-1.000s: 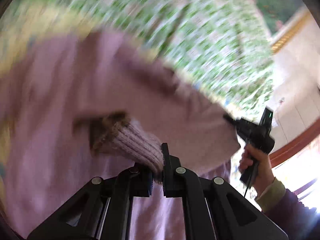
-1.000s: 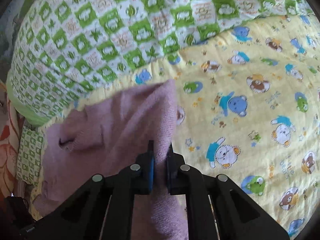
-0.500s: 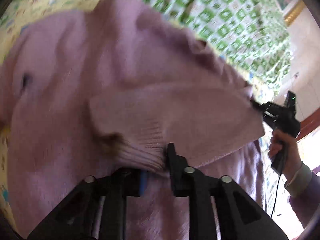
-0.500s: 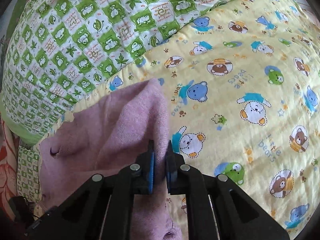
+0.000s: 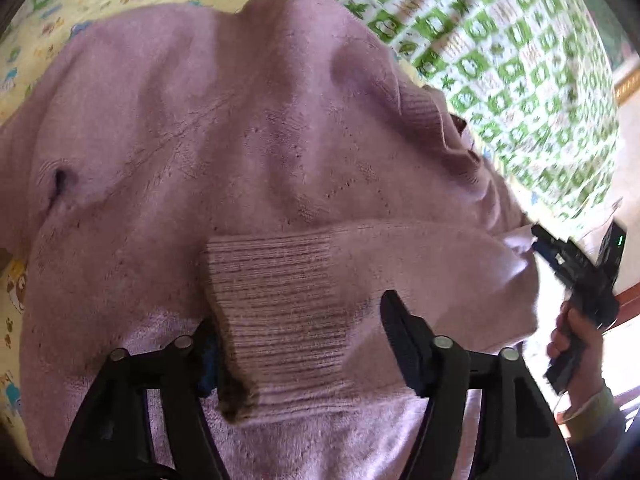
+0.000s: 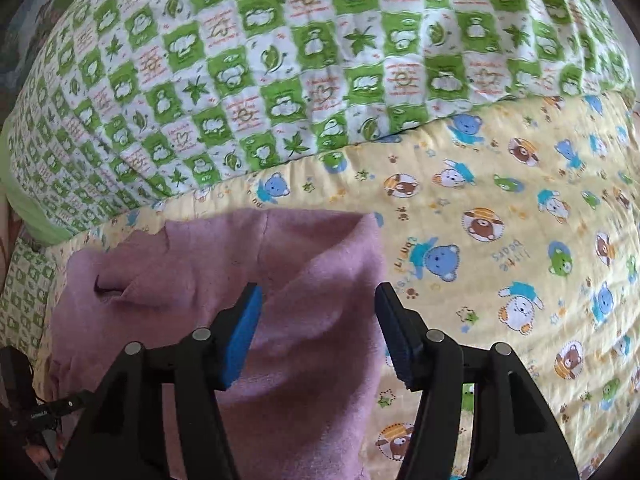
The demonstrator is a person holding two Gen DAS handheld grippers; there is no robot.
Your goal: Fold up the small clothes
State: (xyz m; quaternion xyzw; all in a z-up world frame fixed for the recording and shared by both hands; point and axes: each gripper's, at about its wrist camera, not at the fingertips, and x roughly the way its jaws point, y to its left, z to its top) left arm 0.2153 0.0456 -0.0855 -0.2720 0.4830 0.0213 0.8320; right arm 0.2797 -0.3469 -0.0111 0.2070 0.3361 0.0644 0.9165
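Note:
A small mauve knitted sweater point(image 5: 240, 152) lies on the yellow bear-print sheet point(image 5: 36, 20). One sleeve is folded across its body, its ribbed cuff point(image 5: 280, 300) lying between the fingers of my left gripper point(image 5: 300, 344), which is open. My right gripper point(image 6: 320, 324) is open too, just above the sweater's folded edge point(image 6: 312, 280); it also shows in the left wrist view point(image 5: 576, 268) at the sweater's right side.
A green-and-white checked quilt point(image 6: 280, 60) is bunched up behind the sweater. The yellow sheet point(image 6: 500, 240) spreads out to the right. A person's hand point(image 5: 576, 332) holds the right gripper's handle.
Both grippers were shut on the sweater and carried the sleeve across its body. Now both have opened and let the cloth go; it lies on the sweater.

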